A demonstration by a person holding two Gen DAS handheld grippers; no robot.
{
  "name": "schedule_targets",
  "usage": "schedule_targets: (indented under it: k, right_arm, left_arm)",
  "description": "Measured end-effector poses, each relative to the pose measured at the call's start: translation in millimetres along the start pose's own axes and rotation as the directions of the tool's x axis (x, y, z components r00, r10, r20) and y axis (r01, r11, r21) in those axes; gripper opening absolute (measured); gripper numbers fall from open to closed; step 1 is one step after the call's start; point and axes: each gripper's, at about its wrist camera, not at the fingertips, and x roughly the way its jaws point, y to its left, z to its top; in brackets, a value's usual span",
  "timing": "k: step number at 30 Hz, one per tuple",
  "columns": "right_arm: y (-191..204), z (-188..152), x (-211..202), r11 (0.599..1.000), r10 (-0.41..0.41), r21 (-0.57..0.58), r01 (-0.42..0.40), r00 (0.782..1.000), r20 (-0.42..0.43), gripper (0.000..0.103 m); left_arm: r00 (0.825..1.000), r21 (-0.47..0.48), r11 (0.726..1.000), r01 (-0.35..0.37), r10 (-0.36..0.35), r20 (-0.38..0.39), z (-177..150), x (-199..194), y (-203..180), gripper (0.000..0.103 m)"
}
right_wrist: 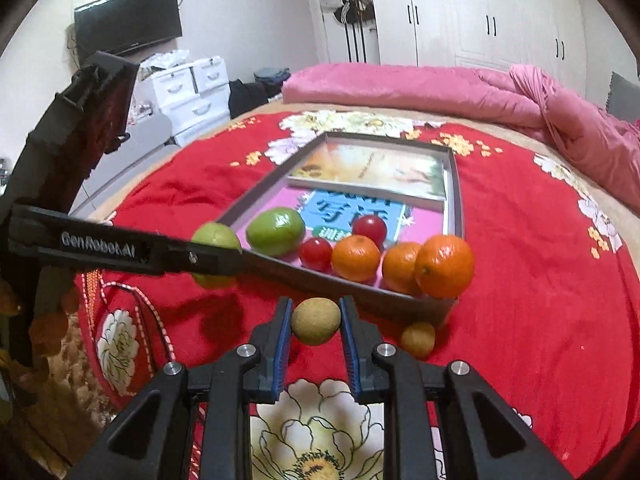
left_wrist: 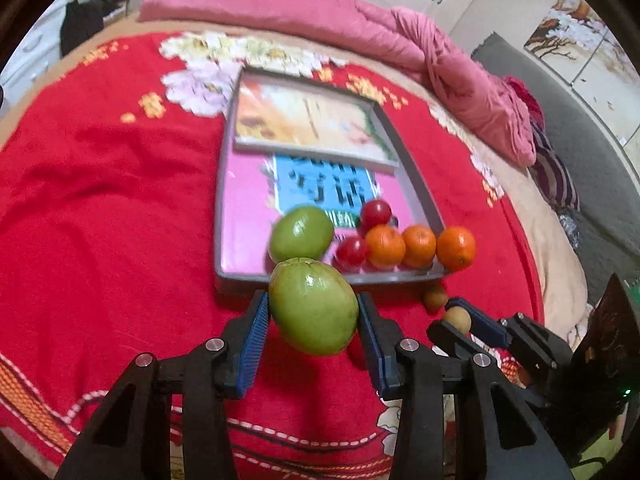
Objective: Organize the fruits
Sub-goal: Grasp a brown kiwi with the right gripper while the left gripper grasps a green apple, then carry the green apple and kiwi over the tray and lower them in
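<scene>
The left gripper point(left_wrist: 313, 316) is clamped on a large green oval fruit with a glossy skin point(left_wrist: 313, 306); both blue ribbed pads press on its sides, and it is held above the red flowered bedspread point(left_wrist: 100, 208), just in front of the near wall of the grey rectangular tray point(left_wrist: 416, 184). The right gripper point(right_wrist: 316, 322) is closed on a small round tan fruit with a rough skin point(right_wrist: 316, 321), also held over the bedspread in front of the tray.

Inside the tray, at its near end, there are a second green oval fruit point(left_wrist: 302, 234), two small red tomatoes point(left_wrist: 375, 213) and two orange mandarins point(left_wrist: 385, 246). A third mandarin point(left_wrist: 456, 248) is at the tray's near right corner (I cannot tell if it sits on the rim or just outside). Two printed books point(left_wrist: 312, 120) lie on the tray floor.

The left wrist view shows the right gripper from the side with its tan fruit, and a second tan fruit point(left_wrist: 435, 297) on the bedspread near the tray corner. The right wrist view shows this loose fruit more clearly, apart from the tray wall, and the left gripper's black arm point(right_wrist: 120, 250) crossing in front of its green fruit. Only this view shows the white drawers point(right_wrist: 188, 92) and the dark screen point(right_wrist: 128, 26) on the wall.
</scene>
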Motion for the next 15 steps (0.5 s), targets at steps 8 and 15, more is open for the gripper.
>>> schedule_targets:
  k: [8,15]
  right_arm:
    - [2.3,6.7,-4.1,1.000,-0.005,-0.014,0.006,0.999,0.041,0.024]
    - [4.9,15.0,-5.3,0.999,-0.020,-0.045,0.024,0.997,0.080,0.024]
  left_arm:
    - [0.996,-0.001,0.999,-0.050,0.049,0.080,14.3,-19.3,7.9,0.045]
    - [0.993,0.001,0.997,-0.074,0.073,0.095,19.3,-15.5,10.6,0.045]
